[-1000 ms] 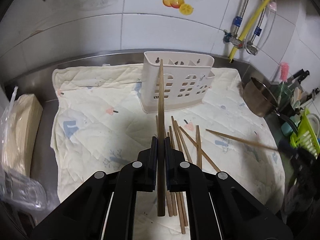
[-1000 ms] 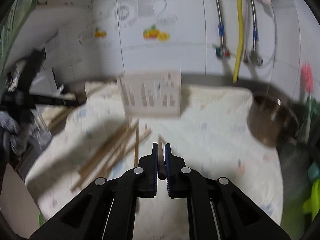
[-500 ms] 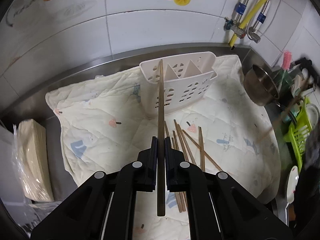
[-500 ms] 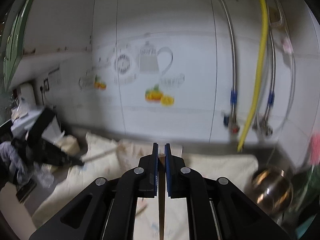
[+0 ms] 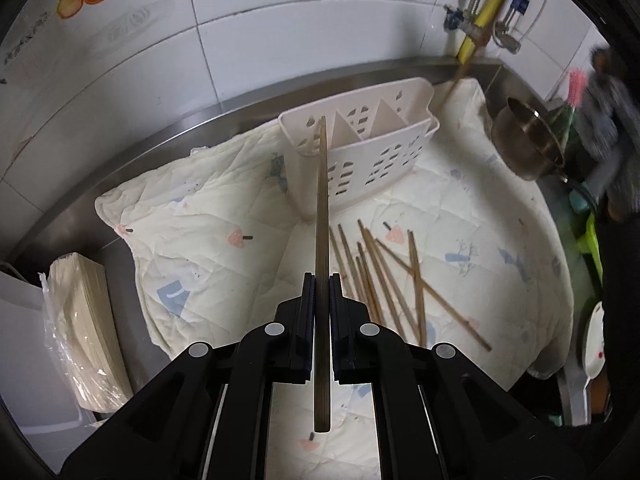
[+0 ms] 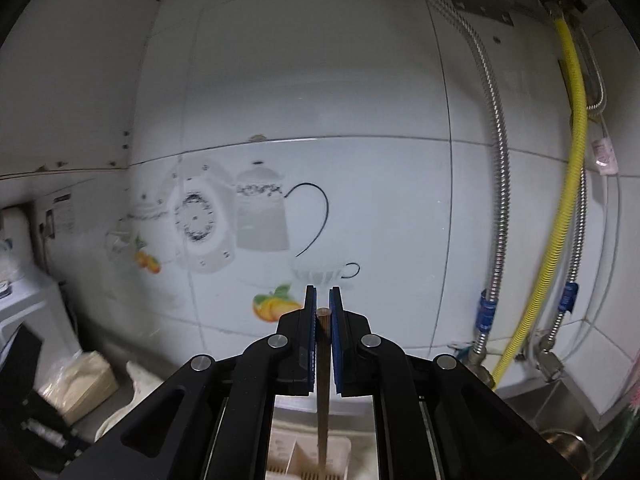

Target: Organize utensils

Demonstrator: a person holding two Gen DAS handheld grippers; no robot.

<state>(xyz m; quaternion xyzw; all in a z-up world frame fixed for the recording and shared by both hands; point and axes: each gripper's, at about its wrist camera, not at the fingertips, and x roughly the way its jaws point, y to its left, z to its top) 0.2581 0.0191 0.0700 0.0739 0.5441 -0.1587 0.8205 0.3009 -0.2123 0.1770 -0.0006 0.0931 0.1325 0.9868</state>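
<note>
My left gripper point(image 5: 320, 280) is shut on a wooden chopstick point(image 5: 322, 200) that points forward, its tip over the left end of the white perforated utensil holder point(image 5: 372, 160). Several loose chopsticks point(image 5: 384, 276) lie on the quilted cloth point(image 5: 208, 232) in front of the holder. My right gripper point(image 6: 323, 294) is shut on another chopstick point(image 6: 323, 392), held upright and hanging down over the holder point(image 6: 308, 460), whose top shows at the bottom of the right wrist view. That chopstick also shows blurred at the holder's far right in the left wrist view point(image 5: 460, 76).
A metal pot point(image 5: 528, 140) stands right of the cloth, with a pink brush point(image 5: 574, 88) and green rack point(image 5: 592, 240) beyond. A bagged stack of paper point(image 5: 84, 320) lies on the left. The tiled wall point(image 6: 320, 160), steel hoses and a yellow hose point(image 6: 576, 160) are behind.
My left gripper has risen and tilted down toward the holder with its chopstick. My right gripper has lifted its chopstick off the cloth and swung it upright above the holder.
</note>
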